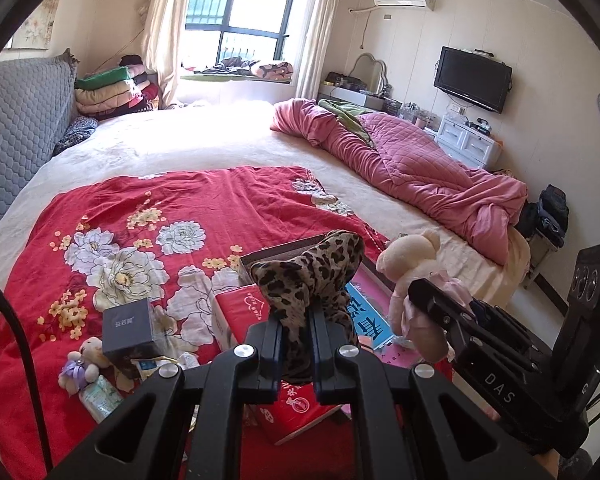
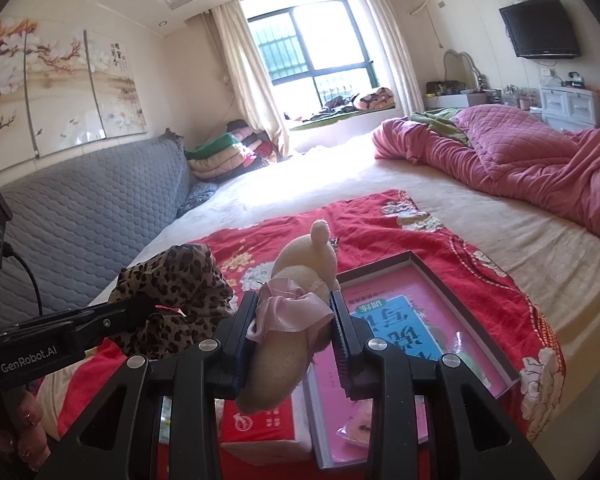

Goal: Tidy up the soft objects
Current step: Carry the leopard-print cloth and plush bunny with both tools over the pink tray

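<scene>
A leopard-print cloth (image 1: 312, 276) hangs bunched above the bed, and my left gripper (image 1: 296, 320) is shut on it. The same leopard-print cloth (image 2: 172, 292) shows at the left in the right wrist view. A cream plush bear in a pink satin dress (image 2: 296, 300) is clamped at its middle by my right gripper (image 2: 292, 324). That plush bear (image 1: 410, 264) and the right gripper (image 1: 428, 304) appear at the right of the left wrist view. Both are held above a red flowered blanket (image 1: 140, 208). A second small bear with a purple bow (image 1: 80, 364) lies on the blanket at the lower left.
Below the grippers lie an open flat box with a pink and blue book (image 2: 412, 320), a red tissue pack (image 2: 260, 424) and a dark cube box (image 1: 128, 332). A pink quilt (image 1: 412, 168) is heaped along the bed's right side. A grey padded headboard (image 1: 16, 132) stands at the left.
</scene>
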Demonstrator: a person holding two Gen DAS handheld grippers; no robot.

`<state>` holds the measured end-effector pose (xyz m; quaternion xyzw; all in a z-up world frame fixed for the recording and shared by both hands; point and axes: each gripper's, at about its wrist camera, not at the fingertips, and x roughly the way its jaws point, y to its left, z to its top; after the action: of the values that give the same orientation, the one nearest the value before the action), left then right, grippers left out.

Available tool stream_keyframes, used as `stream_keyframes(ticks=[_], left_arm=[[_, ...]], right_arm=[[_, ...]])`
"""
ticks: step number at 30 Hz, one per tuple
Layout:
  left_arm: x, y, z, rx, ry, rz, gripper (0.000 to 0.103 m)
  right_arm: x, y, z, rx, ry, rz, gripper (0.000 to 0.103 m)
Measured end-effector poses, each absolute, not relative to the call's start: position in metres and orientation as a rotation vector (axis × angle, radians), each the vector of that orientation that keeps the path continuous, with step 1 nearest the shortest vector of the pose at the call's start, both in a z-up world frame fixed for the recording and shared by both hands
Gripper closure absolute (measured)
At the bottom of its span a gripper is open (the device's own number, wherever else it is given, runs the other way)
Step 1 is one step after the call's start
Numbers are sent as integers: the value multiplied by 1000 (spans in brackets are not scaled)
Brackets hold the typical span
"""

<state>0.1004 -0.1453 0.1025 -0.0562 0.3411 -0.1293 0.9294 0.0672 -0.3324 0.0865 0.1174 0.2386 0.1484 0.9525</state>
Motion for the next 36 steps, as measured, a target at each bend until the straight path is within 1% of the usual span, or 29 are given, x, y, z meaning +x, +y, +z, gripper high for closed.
stream_keyframes(ticks=[8,15,36], left_arm=[[120,-172,93,-89,726,-301,92],[142,-192,72,-83,778,-333,92],[188,-233,2,-3,942,-322,92]], right_arm=[[72,-365,76,274,489,226,68],[78,-384,64,300,511,190,68],[101,-388,15,281,654,194,68]])
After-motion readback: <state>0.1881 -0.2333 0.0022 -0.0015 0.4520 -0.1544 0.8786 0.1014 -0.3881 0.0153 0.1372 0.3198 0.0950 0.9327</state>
